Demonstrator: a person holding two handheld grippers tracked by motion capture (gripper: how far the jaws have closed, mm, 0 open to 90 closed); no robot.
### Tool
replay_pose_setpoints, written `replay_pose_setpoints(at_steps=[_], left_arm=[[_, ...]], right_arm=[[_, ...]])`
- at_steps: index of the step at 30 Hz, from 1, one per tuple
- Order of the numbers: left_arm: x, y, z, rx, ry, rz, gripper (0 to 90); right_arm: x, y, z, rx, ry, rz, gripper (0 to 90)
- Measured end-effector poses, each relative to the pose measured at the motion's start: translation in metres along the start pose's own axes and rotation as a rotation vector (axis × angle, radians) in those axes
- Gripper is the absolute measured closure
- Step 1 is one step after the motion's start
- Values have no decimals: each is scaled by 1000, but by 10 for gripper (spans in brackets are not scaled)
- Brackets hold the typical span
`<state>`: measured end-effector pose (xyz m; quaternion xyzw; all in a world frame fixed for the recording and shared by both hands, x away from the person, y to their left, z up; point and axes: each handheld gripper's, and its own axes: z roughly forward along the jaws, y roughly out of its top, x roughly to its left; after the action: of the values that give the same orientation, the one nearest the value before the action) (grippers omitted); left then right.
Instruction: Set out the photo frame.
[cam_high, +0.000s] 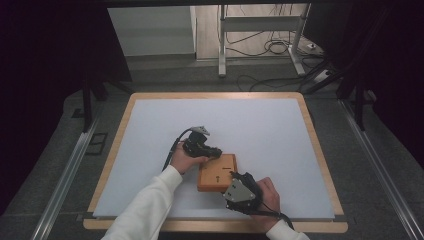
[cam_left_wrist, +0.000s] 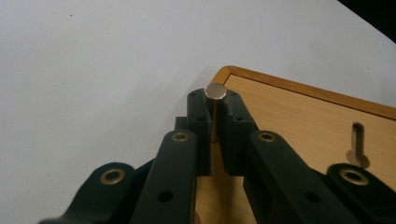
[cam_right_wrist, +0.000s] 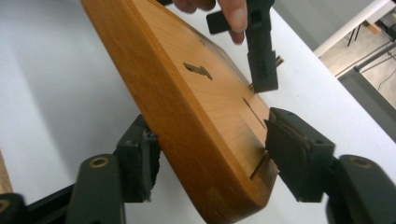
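Observation:
A thick wooden board (cam_high: 216, 172) with slots cut in its top lies on the white mat near the front. My left gripper (cam_high: 216, 151) is at the board's far left corner, shut on a small brass pin (cam_left_wrist: 215, 91) that stands upright between its pads. My right gripper (cam_high: 235, 177) meets the board at its near right corner. In the right gripper view its pads (cam_right_wrist: 292, 151) press the top and underside of the board (cam_right_wrist: 187, 107), which sits tilted between them. The left gripper (cam_right_wrist: 262, 63) and a fingertip show beyond. A keyhole slot (cam_left_wrist: 357, 145) is cut in the board's face.
The white mat (cam_high: 260, 125) covers a table with a wooden rim (cam_high: 320, 150). Beyond the far edge are metal table legs (cam_high: 222, 45) and cables on the floor. White sleeves come in from the bottom.

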<state>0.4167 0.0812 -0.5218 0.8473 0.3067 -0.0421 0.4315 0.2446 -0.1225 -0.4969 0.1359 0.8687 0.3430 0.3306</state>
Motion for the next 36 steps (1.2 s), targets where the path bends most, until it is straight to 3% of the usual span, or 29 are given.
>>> replay_pose_setpoints(at_steps=[11, 17, 19, 26, 29, 36], left_arm=[[-1, -2, 0, -2, -23, -10, 817], [-3, -1, -2, -11, 13, 14, 775], [-1, -1, -5, -16, 24, 1, 704], [6, -9, -31, -92, 79, -41, 530], [8, -16, -47, -107, 89, -33, 494], [2, -44, -80, -102, 168, 7, 436]], right_arm=[[-15, 3, -9, -35, 24, 49, 420], [-19, 6, -9, -36, 34, 46, 437], [-20, 7, -10, -37, 37, 45, 446], [-20, 8, -9, -42, 37, 48, 454], [-21, 8, -9, -42, 39, 49, 455], [-20, 7, -11, -37, 35, 38, 458]])
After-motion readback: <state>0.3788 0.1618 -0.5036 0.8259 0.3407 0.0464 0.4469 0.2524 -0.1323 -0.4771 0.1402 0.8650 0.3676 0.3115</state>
